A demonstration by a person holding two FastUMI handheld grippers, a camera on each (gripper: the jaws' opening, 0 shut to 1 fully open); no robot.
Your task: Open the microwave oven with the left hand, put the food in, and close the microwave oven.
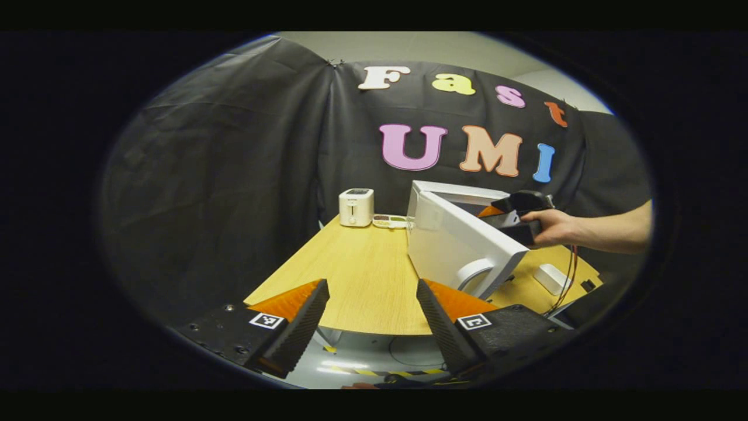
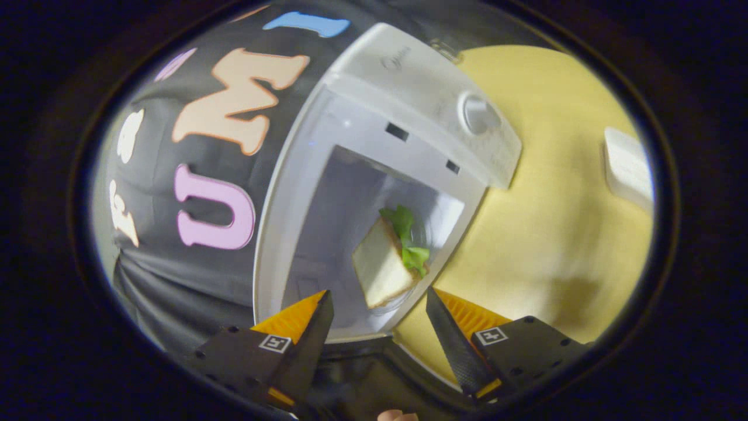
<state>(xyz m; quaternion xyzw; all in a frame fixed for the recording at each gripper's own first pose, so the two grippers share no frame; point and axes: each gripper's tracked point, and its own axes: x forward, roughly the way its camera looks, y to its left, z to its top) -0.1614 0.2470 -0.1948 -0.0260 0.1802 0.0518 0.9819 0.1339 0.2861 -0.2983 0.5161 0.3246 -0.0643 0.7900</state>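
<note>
A white microwave oven [image 1: 456, 199] stands on the wooden table [image 1: 362, 275] with its door [image 1: 461, 245] swung open toward me. My left gripper [image 1: 373, 318] hangs open over the table's near edge, left of the door, with nothing between its fingers. In the left gripper view a hand holds the right gripper [image 1: 517, 213] at the oven's mouth. In the right gripper view a sandwich [image 2: 388, 260] with green lettuce lies inside the oven's cavity [image 2: 350, 222]. My right gripper [image 2: 378, 324] stands open just outside the opening, apart from the sandwich.
A white toaster [image 1: 356, 207] and a small tray of food [image 1: 390, 221] sit at the table's far edge. A small white box [image 1: 552, 278] lies right of the oven, with cables beside it. Below the table's near edge the floor shows yellow-black tape [image 1: 385, 372].
</note>
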